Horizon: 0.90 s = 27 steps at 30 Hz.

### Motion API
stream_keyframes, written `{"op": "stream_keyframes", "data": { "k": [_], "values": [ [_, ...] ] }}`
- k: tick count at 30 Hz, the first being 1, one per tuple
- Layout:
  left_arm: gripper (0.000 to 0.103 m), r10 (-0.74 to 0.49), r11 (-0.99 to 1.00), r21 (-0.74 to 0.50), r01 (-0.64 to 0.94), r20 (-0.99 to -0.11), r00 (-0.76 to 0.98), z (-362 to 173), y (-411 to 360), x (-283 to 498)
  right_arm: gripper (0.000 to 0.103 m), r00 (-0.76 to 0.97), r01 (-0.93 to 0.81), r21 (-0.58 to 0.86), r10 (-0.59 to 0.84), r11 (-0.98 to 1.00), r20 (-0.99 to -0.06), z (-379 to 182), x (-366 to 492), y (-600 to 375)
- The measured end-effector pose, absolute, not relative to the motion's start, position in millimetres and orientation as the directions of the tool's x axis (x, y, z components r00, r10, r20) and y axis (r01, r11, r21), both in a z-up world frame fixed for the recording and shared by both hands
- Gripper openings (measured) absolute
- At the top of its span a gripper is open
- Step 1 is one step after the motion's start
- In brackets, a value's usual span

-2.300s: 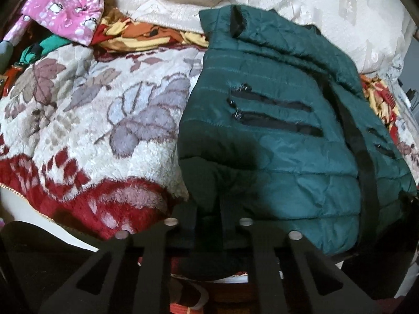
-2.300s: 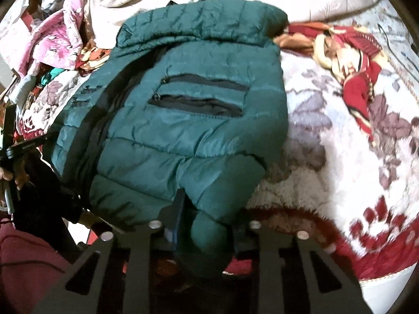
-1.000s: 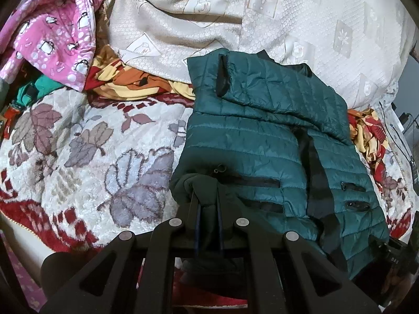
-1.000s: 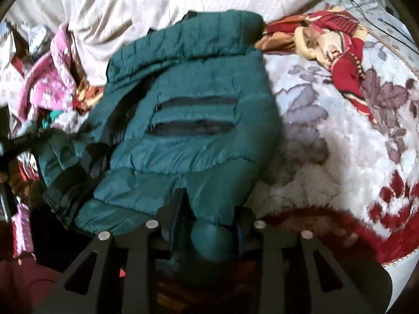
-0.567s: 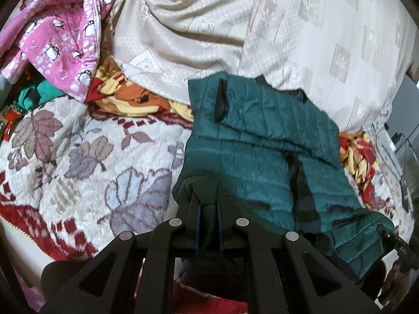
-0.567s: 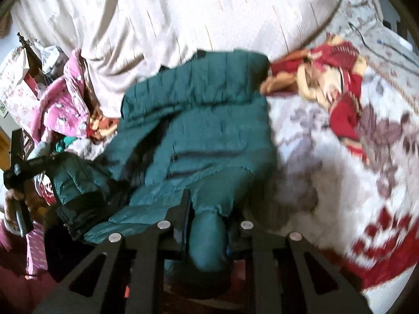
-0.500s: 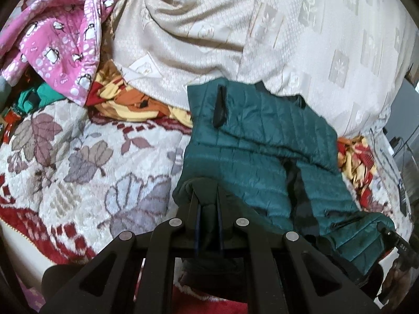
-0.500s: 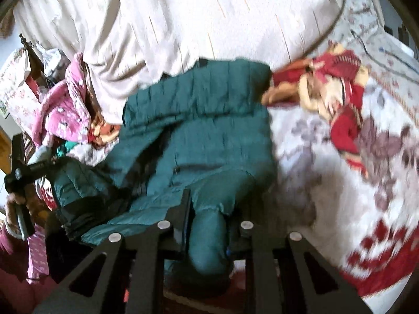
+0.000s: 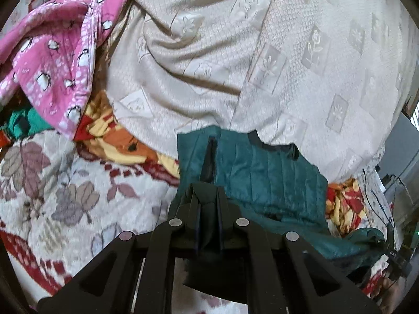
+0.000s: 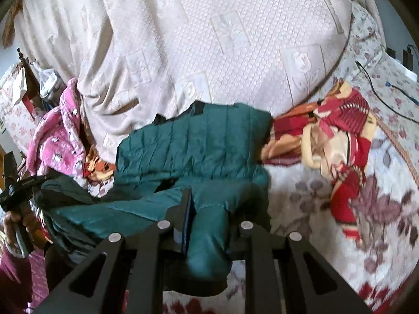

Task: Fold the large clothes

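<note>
Change: since 2.3 s ago both grippers have lifted the jacket's lower edge off the blanket and carried it toward the collar, so the zip pockets no longer show.
Pink cloth: soft, penguin-printed, bunched at far left.
Blanket: fuzzy cream pile with mauve leaves and a red border, under the jacket.
Left gripper: black fingers clamped on a dark bunched fold of hem, just in front of the quilted back.
Jacket: teal, shiny, puffy quilted channels; upper part lying on the blanket against the cream cover, lower part raised between the two tools.
Cream cover: woven, embossed flower squares, draped behind.
Right gripper: fingers closed on a rounded teal roll of fabric.
Red-orange cloth: crumpled, right of the jacket.
</note>
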<state>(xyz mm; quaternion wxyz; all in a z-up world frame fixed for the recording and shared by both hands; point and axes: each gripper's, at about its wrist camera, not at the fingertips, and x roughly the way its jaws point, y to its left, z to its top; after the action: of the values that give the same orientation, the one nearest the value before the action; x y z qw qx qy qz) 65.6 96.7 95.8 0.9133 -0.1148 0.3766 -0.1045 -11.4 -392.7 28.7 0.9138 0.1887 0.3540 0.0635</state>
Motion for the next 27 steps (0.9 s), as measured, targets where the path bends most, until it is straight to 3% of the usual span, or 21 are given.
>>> {"op": "stream_keyframes", "data": {
  "k": [27],
  "values": [
    [0.0,-0.034,0.989,-0.124,-0.083,-0.727,0.686,12,61,238,0.019,0.639,0.177,0.267,0.096,0.947,-0.763,-32,206,-395]
  ]
}}
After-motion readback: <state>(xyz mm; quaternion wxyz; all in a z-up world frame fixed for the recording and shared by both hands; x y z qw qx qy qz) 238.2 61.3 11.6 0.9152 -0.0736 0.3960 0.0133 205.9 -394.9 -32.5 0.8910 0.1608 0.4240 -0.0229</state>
